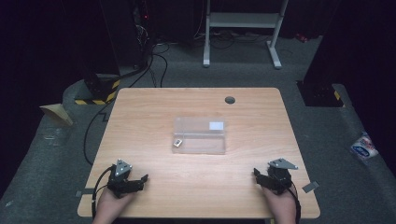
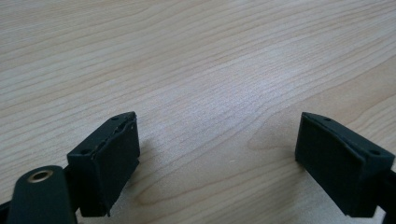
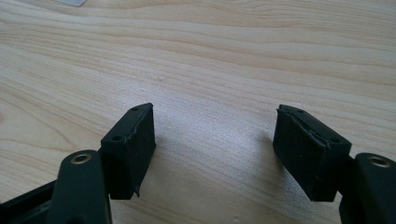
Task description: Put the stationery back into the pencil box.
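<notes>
- Left gripper (image 1: 140, 179): near edge of the table (image 1: 149, 107), left side, held in the person's left hand (image 1: 108, 208); black jaws parted, bare wood grain between them in the left gripper view (image 2: 217, 154); nothing held.
- Right gripper (image 1: 259, 176): near edge, right side, held in the right hand (image 1: 281, 210); jaws stand wide apart over bare wood (image 3: 215, 149); nothing held.
- Grey three-cornered plate (image 1: 282, 164): atop the right gripper.
- Clear plastic box (image 1: 200, 135): middle of the table, well apart from both grippers, roughly midway between them and farther out; lies flat, long side across.
- Small pale item (image 1: 178, 142): at the box's near left corner; too small to identify.
- White label (image 1: 215, 125): at the box's far right.
- Dark round grommet (image 1: 229, 100): near the table's far edge.
- White frame legs (image 1: 274, 51): on the floor beyond the table.
</notes>
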Demonstrator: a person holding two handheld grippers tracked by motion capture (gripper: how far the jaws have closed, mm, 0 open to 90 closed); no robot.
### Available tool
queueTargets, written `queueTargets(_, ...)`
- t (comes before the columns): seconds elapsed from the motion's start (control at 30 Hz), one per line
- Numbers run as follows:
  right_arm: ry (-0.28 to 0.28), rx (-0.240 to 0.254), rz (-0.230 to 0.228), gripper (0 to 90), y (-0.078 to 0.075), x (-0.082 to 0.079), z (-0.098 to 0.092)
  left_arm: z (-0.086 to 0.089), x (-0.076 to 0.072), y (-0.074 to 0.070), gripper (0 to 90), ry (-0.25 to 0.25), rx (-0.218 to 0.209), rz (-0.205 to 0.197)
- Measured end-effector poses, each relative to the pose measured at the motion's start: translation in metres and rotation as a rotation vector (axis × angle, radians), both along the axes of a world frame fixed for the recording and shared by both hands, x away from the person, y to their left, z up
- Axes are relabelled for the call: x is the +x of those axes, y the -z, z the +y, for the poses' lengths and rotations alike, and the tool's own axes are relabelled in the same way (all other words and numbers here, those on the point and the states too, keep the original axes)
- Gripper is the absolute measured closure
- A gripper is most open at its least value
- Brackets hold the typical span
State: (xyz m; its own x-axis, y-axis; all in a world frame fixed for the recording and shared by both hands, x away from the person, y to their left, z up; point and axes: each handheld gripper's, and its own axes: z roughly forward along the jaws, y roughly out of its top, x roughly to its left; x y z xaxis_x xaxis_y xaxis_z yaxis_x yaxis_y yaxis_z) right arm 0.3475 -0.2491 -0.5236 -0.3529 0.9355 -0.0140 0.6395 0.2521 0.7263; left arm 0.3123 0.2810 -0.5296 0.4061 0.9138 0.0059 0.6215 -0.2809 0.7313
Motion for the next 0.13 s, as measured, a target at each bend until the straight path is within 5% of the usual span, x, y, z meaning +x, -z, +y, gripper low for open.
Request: queueTargets(0.13, 0.000, 0.000, 0.000, 29.4, 0.0000, -0.0001, 0.0001, 0.0000, 0.0000, 0.0000, 13.9, -0.001, 0.000, 0.000)
